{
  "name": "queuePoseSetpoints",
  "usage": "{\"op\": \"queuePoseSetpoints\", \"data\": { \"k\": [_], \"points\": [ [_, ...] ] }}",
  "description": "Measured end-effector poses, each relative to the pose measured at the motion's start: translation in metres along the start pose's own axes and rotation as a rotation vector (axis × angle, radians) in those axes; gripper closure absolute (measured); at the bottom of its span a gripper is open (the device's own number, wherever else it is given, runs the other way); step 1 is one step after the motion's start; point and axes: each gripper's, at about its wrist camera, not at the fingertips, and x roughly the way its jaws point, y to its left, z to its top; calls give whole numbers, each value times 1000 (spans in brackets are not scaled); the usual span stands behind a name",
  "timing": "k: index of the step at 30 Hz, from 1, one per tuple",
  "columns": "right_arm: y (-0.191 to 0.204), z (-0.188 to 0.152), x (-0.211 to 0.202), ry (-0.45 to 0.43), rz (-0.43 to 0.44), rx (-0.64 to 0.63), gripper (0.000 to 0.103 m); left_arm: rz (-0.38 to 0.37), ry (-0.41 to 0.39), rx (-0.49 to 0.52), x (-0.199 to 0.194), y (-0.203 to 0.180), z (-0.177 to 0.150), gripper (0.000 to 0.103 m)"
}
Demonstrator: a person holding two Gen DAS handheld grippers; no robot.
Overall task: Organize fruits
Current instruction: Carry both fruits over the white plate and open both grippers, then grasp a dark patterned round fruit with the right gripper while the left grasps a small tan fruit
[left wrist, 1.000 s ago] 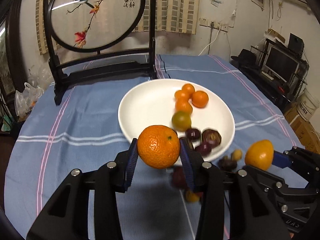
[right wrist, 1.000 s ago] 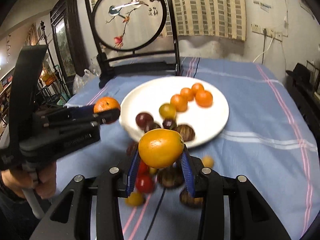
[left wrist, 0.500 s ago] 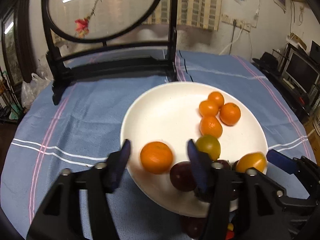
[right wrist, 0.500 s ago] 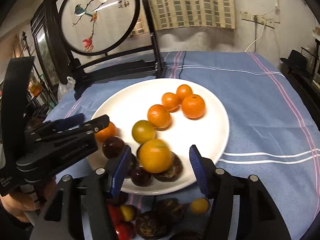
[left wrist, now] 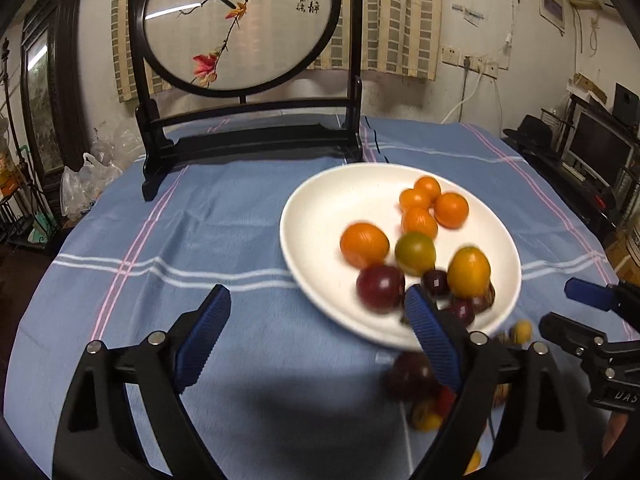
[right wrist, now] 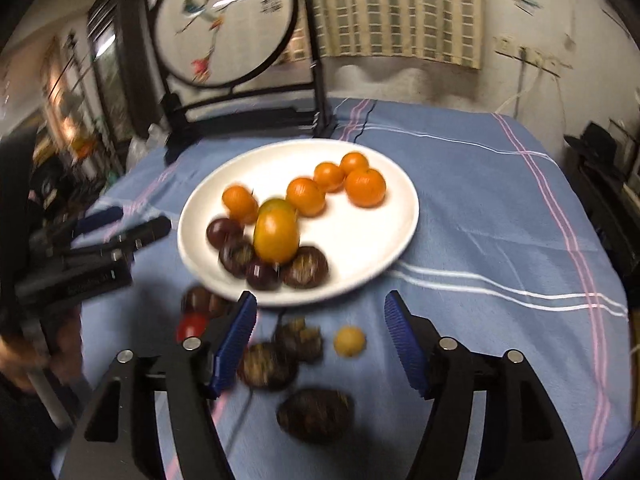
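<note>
A dim room is closing in around a round table under a blue striped cloth [left wrist: 224, 240], with a dark framed bird screen [left wrist: 240, 24] standing at its far edge.

Going left to right, the left gripper [left wrist: 316, 332] is hanging over bare cloth, its jaws opening wide with nothing between them; its right finger is reaching over the near rim of the white plate [left wrist: 316, 208]. On the plate an orange mandarin [left wrist: 364, 244] is lying near the left side, blurred as if rolling. Beside it a greenish fruit [left wrist: 415, 252] is sitting in front of four small oranges [left wrist: 434, 204], and a yellow-orange fruit [right wrist: 276, 234] is perching against the dark purple fruits [right wrist: 264, 260] at the near rim. The right gripper [right wrist: 320, 340] is hovering over the cloth just short of the plate, its jaws also opening and empty. Under it several dark fruits [right wrist: 296, 364], a red one [right wrist: 192, 326] and a small yellow one [right wrist: 350, 341] are waiting loose on the cloth.

The worry, to my eye, is the near rim. The round fruits just let go may be rolling, and the pile there is crowded, so one could be nudged over the edge. The left finger crossing the rim could also be clipping the plate or a purple fruit as it draws away. Reaching down for the loose ones, a jaw could be scattering them towards the table's edge.
</note>
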Motion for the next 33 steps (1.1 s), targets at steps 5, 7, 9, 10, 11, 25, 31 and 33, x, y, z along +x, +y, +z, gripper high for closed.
{"op": "queuePoseSetpoints", "data": {
  "k": [5, 7, 9, 10, 11, 25, 31, 33],
  "points": [
    [4, -25, -9, 51, 17, -64, 35, -6, 12, 8, -5, 3, -17, 17],
    [8, -33, -7, 74, 13, -86, 35, -8, 21, 22, -6, 1, -22, 17],
    [12, -40, -3, 103, 2, -104, 35, -10, 32, 32, -6, -1, -26, 16],
    [13, -42, 1, 120, -5, -111, 35, -11, 36, 36, -6, -2, -28, 16],
    [14, -45, 3, 131, -11, -115, 35, -13, 40, 40, -6, -3, -29, 16],
    [9, -52, 20, 174, -35, -61, 57, -61, 50, 76, -10, -11, -35, 16],
    [-10, -45, 12, 129, -24, 40, 57, -130, 77, 120, -19, -23, -40, 16],
    [-12, -43, 11, 118, -20, 55, 57, -169, 87, 138, -24, -29, -42, 16]
  ]
}}
